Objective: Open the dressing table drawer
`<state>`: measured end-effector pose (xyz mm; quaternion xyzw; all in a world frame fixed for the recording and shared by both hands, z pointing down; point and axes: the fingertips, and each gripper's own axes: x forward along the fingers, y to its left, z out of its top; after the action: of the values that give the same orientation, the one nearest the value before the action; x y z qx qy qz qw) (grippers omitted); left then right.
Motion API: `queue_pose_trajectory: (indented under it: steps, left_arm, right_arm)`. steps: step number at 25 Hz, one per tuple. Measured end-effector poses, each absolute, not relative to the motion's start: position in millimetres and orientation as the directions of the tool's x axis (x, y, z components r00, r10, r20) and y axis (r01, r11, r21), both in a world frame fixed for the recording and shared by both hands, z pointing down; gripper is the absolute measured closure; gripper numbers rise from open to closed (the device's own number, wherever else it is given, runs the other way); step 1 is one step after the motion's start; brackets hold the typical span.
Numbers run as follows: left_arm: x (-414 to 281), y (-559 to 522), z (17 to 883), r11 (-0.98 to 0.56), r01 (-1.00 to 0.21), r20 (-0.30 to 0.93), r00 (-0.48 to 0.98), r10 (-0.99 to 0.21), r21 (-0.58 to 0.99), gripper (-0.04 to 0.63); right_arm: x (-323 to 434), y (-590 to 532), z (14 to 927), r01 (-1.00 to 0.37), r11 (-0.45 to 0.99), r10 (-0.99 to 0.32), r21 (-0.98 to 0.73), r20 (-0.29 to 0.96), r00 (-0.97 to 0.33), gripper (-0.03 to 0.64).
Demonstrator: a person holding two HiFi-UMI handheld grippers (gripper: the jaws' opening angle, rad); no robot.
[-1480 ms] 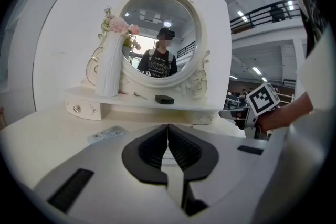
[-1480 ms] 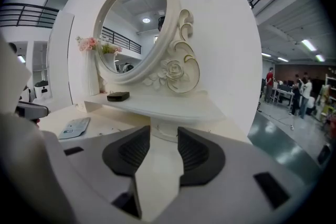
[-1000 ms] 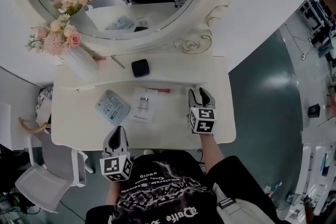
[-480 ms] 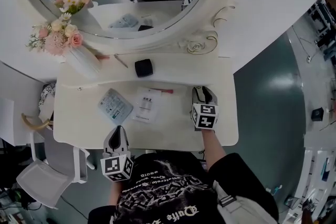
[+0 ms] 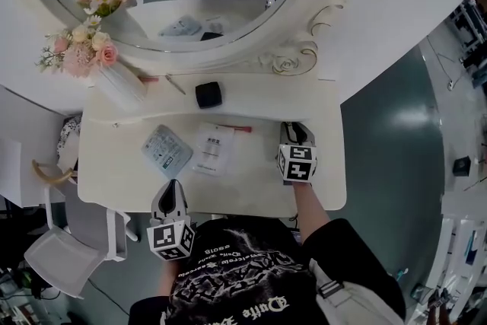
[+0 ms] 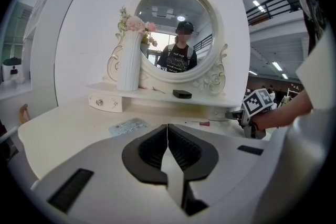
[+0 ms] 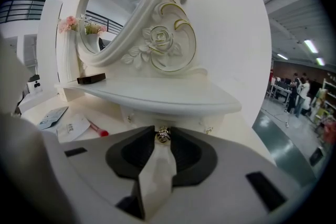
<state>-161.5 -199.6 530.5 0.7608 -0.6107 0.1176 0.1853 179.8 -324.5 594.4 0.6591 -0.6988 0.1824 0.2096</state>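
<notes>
A grey-green floor (image 5: 388,125) surrounds a white dressing table (image 5: 251,190) whose oval mirror (image 5: 160,7) fills twelve o'clock in the head view, with a ribbed vase (image 5: 119,86) of pink flowers at ten. At three o'clock the right gripper (image 5: 294,129) meets the small drawer (image 7: 184,119) under the shelf; its jaws have just been closing and pinch the metal knob (image 7: 163,135). At six, the left gripper (image 5: 171,186) hangs over the front edge, jaws together, empty. Near centre lie a packet (image 5: 165,151) and a leaflet (image 5: 214,149), their print too small to read, a black box (image 5: 208,94) and a red-tipped pen (image 5: 232,129).
</notes>
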Motion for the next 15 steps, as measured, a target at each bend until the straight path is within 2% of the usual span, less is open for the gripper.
queue_pose_trajectory:
  steps: [15]
  left_arm:
    - [-165,-200,531,-0.158,-0.976,0.4,0.207,-0.893,0.151,0.578]
  right_arm:
    - [177,-314,595,-0.997,0.071,-0.837,0.033,0.546,-0.041,0.517]
